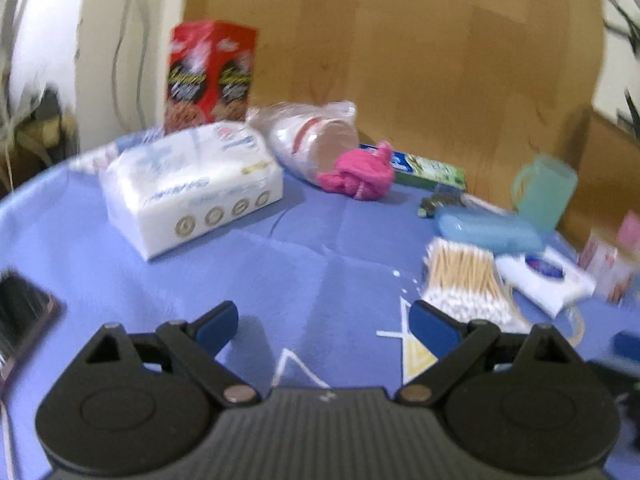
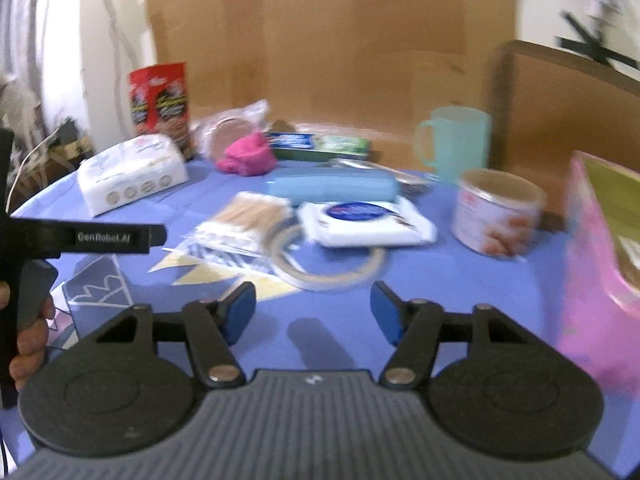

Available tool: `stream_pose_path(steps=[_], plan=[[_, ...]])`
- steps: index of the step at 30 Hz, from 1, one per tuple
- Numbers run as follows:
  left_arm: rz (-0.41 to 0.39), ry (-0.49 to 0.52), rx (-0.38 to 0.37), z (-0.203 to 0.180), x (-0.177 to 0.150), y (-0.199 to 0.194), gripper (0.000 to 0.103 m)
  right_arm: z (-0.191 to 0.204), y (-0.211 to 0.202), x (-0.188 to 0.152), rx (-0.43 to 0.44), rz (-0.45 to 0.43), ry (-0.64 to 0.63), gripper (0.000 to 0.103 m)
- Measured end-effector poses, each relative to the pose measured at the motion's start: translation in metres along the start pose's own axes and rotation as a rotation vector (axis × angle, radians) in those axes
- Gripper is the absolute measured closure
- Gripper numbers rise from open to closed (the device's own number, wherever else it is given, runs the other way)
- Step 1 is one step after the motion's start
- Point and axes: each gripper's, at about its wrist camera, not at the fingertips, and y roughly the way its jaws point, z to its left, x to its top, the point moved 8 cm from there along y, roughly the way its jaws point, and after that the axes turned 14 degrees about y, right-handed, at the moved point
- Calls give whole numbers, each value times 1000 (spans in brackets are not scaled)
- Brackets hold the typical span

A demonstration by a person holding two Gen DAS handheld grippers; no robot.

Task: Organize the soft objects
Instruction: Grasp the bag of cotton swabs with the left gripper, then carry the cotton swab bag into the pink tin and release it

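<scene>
A white tissue pack [image 1: 192, 184] lies on the blue tablecloth [image 1: 312, 264], far left of centre; it also shows in the right wrist view [image 2: 132, 176]. A crumpled pink cloth [image 1: 360, 172] lies behind it, also in the right wrist view [image 2: 248, 156], next to a clear bag of cotton pads [image 1: 312, 136]. A flat white wipes pack [image 2: 364, 224] and a bag of cotton swabs [image 2: 248, 216] lie mid-table. My left gripper [image 1: 324, 326] is open and empty above the cloth. My right gripper [image 2: 313, 312] is open and empty, just short of a tape roll [image 2: 328, 264].
A red snack box [image 1: 210, 72], a toothpaste box [image 1: 428, 166], a teal mug [image 2: 456, 144], a blue case [image 2: 332, 186], a tin can [image 2: 496, 212] and a pink box [image 2: 600, 240] stand around. A brown board [image 1: 400, 60] backs the table. A dark brush [image 1: 20, 320] lies at left.
</scene>
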Motion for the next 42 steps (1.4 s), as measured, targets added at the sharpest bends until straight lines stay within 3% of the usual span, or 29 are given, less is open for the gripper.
stream_pose_path(steps=[3,8,12,13,16,19,25,30,33,36,37,41,42], plan=[[-22,-128,-26,19,-2,-2,8,18,19,9,32,21,-40,48],[-64,-262,-29,42,-6,-7,7,40,60,33,94,69,-37,47],[-72,-270,-38,43,-6,-8,6,49,102,28,72,151,-76,17],[-73,-270,-41,43,-5,-7,6,51,104,28,66,128,-95,17],[-80,-277,-50,44,-5,-7,6,56,100,22,112,160,-78,40],[-80,-278,-61,43,-5,-6,6,55,77,12,133,156,-124,46],[-71,-228,-98,31,-4,-7,6,30,8,-16,181,168,-119,46],[-51,-68,-229,-8,-2,-11,6,-24,-48,-37,58,99,-72,42],[-21,-7,-373,-52,-7,-23,7,-43,-66,-45,0,55,-64,20],[32,25,-592,-110,-18,-38,15,-44,-68,-48,-2,51,-72,20],[47,49,-624,-124,-21,-42,16,-42,-66,-49,0,49,-76,20],[84,156,-634,-163,-28,-45,26,-39,-58,-47,33,63,-77,25],[87,176,-639,-170,-28,-45,33,-40,-57,-46,50,67,-73,38]])
